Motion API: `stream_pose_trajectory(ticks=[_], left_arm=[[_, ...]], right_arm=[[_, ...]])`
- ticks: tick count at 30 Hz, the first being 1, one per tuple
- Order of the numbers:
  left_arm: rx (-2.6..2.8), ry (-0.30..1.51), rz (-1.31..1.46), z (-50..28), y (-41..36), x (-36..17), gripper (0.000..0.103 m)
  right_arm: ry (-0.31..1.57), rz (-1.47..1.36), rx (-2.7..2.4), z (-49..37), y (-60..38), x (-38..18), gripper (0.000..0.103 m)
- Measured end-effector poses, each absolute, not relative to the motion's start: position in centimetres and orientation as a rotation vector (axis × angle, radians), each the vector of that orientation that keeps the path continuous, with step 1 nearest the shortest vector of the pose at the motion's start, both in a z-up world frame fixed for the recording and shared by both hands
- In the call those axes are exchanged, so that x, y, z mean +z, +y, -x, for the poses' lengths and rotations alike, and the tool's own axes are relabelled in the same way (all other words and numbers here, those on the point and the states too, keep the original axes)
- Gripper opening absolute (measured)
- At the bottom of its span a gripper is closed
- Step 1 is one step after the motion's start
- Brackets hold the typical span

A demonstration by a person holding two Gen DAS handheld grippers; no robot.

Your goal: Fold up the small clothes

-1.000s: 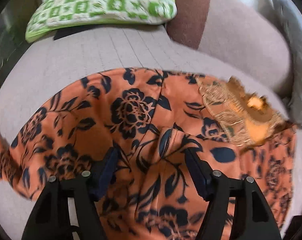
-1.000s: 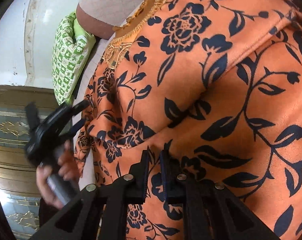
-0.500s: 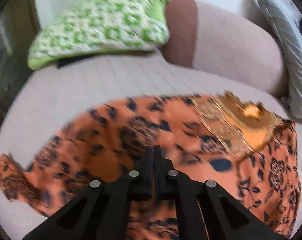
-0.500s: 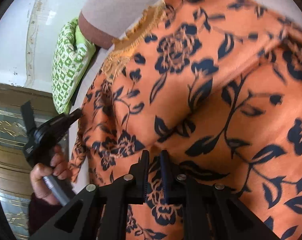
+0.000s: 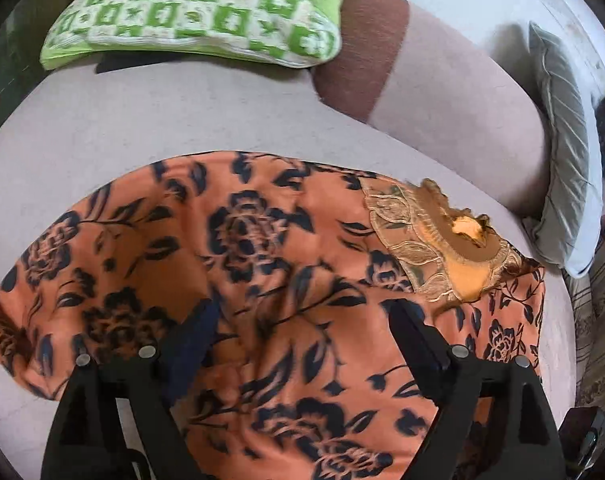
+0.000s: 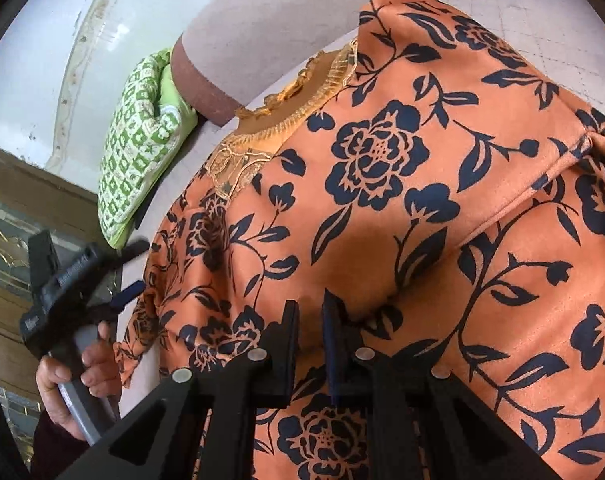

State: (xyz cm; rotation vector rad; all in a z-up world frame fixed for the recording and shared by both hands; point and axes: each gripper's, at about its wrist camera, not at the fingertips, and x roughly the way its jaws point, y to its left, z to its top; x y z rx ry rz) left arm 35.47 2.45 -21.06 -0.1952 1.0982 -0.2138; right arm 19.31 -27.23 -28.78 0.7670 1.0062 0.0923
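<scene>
Both grippers over orange floral garment, left jaws just opened.

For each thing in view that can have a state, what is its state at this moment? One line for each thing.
Orange floral garment: spread on the sofa, partly folded, wrinkled.
Gold lace neckline: facing up, near the backrest.
Left tongs: open, jaws just opened, over the cloth, gripping nothing.
Right tongs: nearly shut, pinching a fold of the garment.
Green patterned cushion: lying at the sofa end, untouched.
Grey cushion: leaning against the backrest.
</scene>
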Motion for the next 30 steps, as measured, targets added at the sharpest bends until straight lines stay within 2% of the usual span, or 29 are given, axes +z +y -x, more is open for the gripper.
stream_pose_trajectory(ticks=[2, 3, 5, 6, 9, 11, 14, 23, 30], left_arm=[[-0.204, 1.105, 0.145, -35.9, 1.5, -21.6, 0.086], [-0.206, 1.116, 0.134, -36.7, 0.8, -22.2, 0.080], [-0.238, 1.189, 0.119, -37.6, -0.1, -23.9, 0.031], [-0.235, 1.231, 0.104, -38.1, -0.5, -24.8, 0.026], [-0.214, 1.221, 0.053, -39.1, -1.1, -25.9, 0.019], [-0.205, 1.208, 0.070, -39.2, -1.0, -25.9, 0.009], [-0.217, 1.166, 0.040, -38.6, -0.7, -25.4, 0.003], [-0.175, 1.038, -0.002, -35.5, 3.8, -20.2, 0.002], [-0.125, 0.995, -0.039, -33.9, 5.8, -18.8, 0.002]], right_arm=[[1.012, -0.760, 0.095, -19.3, -27.3, -28.9, 0.013], [1.013, -0.764, 0.095, -19.3, -27.3, -29.1, 0.014], [1.012, -0.770, 0.094, -19.3, -27.3, -29.2, 0.014], [1.012, -0.766, 0.093, -19.3, -27.3, -29.2, 0.014], [1.010, -0.751, 0.093, -19.3, -27.1, -29.2, 0.014], [1.007, -0.749, 0.092, -19.4, -27.0, -29.1, 0.014], [1.000, -0.755, 0.088, -19.3, -26.9, -29.1, 0.014], [0.986, -0.776, 0.085, -19.2, -27.3, -29.4, 0.014], [0.980, -0.768, 0.083, -19.1, -27.3, -29.6, 0.014]])
